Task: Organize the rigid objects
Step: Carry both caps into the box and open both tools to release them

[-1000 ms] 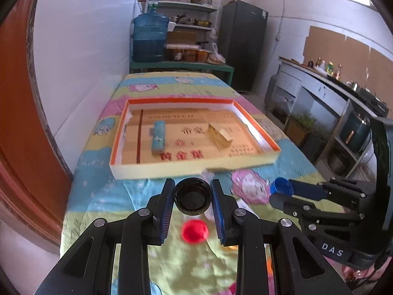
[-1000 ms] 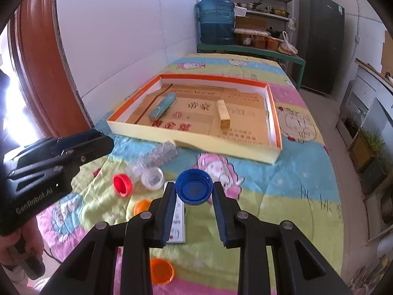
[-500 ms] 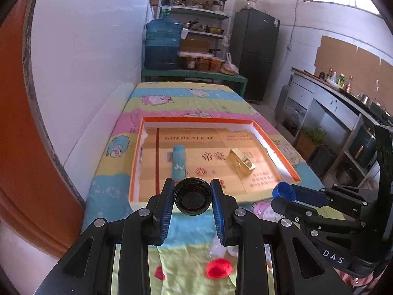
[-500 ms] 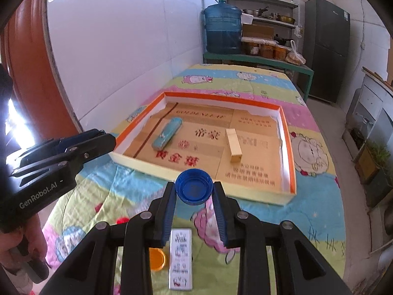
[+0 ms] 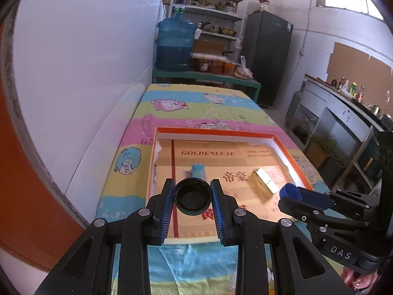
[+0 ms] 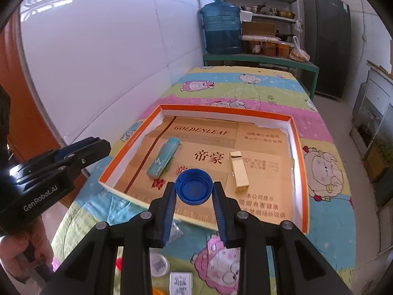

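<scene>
Left gripper: the left gripper (image 5: 192,198) is clamped on a black bottle cap (image 5: 192,197), hollow side facing the camera, its blue pads pressing the cap's rim on both sides.
Right gripper: the right gripper (image 6: 194,190) is closed on a blue bottle cap (image 6: 194,189), hollow side also toward the camera.
Position: both grippers hang above the near edge of the shallow cardboard tray (image 6: 297,135), side by side, the right one showing at the right of the left wrist view.
Tray: orange rim, white inner walls, brown printed floor; it lies on the surface (image 6: 326,216), which is covered by a cartoon-patterned cloth.
Inside tray: a light-blue flat pack (image 6: 163,157) lies toward the left; a gold rectangular box (image 6: 238,172) lies toward the right, well apart from it.
Outside tray: near the right gripper's base lie a white round lid (image 6: 158,265) and a white printed card (image 6: 181,282).
Hand: a person's hand (image 6: 17,253) holds the left gripper's handle.
</scene>
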Tool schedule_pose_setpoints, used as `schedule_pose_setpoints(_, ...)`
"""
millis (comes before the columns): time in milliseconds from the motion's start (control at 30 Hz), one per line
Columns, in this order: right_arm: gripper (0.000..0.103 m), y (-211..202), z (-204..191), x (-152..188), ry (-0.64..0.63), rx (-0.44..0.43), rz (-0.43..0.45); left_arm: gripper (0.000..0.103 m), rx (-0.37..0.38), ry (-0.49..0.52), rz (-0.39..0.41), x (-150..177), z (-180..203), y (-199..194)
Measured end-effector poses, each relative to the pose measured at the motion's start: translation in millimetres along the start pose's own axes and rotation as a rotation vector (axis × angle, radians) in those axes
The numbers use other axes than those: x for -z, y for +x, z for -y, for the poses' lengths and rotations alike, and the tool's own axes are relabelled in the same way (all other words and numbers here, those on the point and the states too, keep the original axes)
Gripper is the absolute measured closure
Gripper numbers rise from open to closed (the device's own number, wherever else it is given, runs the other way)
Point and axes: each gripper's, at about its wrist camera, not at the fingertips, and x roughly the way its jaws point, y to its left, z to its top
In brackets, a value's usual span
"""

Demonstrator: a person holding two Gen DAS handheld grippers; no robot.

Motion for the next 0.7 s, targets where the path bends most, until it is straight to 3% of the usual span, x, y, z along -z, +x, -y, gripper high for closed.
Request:
schedule_pose_setpoints(367,0.073,46,8,-10,0.018,-0.029,-0.051,0.073,-0.036,-0.026,-0.078,0,-13,59)
schedule_pose_setpoints(700,0.073,69,13,-11,0.028,-0.041,-0.082,0.073,-0.059,-0.027,-0.124,0,-16,86)
